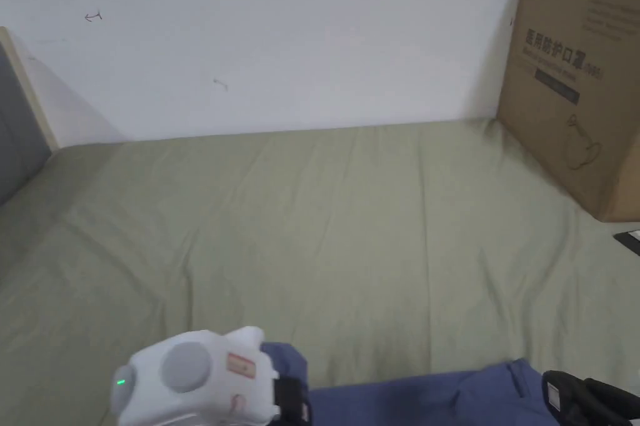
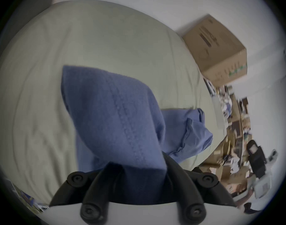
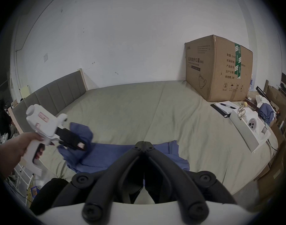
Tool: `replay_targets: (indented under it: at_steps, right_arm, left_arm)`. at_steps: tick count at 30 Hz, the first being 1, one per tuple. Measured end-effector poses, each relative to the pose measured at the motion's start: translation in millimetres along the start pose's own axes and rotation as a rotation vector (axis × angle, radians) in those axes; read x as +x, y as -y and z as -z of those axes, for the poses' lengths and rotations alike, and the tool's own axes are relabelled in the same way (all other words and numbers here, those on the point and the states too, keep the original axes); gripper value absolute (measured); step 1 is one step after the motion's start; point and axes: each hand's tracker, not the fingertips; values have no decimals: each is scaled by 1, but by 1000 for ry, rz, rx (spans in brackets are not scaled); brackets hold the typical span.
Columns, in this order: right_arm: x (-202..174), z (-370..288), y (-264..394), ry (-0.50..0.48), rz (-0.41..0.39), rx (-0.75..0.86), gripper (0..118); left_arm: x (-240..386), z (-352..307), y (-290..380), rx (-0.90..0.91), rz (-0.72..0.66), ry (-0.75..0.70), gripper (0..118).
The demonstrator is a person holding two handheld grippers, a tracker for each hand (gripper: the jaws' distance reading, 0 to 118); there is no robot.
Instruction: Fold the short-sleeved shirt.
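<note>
left tool [image 3: 77, 145] clamped on blue shirt [image 2: 116, 118], corner lifted | right tool [image 3: 144, 143] jaws together, pinching nothing | next: lay flat on bed [image 1: 350, 215], pull smooth

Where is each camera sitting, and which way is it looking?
Head view: on the person's head, looking down across the bed to the wall; left hand-held gripper low in the picture.
Left gripper view: rides that gripper, jaws shut on the blue shirt.
Right gripper view: behind the closed right hand-held gripper, facing the wall; a hand shows.
All share the cardboard box.
</note>
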Motion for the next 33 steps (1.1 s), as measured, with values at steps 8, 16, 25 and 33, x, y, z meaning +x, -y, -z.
replay_targets:
  at_steps: [8,16,25,33]
  right_arm:
    - [4,0,4,-18,25,-25,0]
    - [1,1,4,-43,39,-34,0]
    - [2,-2,4,-45,52,-43,0]
    - [11,-5,6,-40,94,-72,0]
  left_arm:
    - [14,45,5,-87,-119,252,116]
    - [-12,-65,24,188,-94,225,115]
    - [-10,-14,44,149,74,-234,0]
    - [22,62,35,26,87,-139,0]
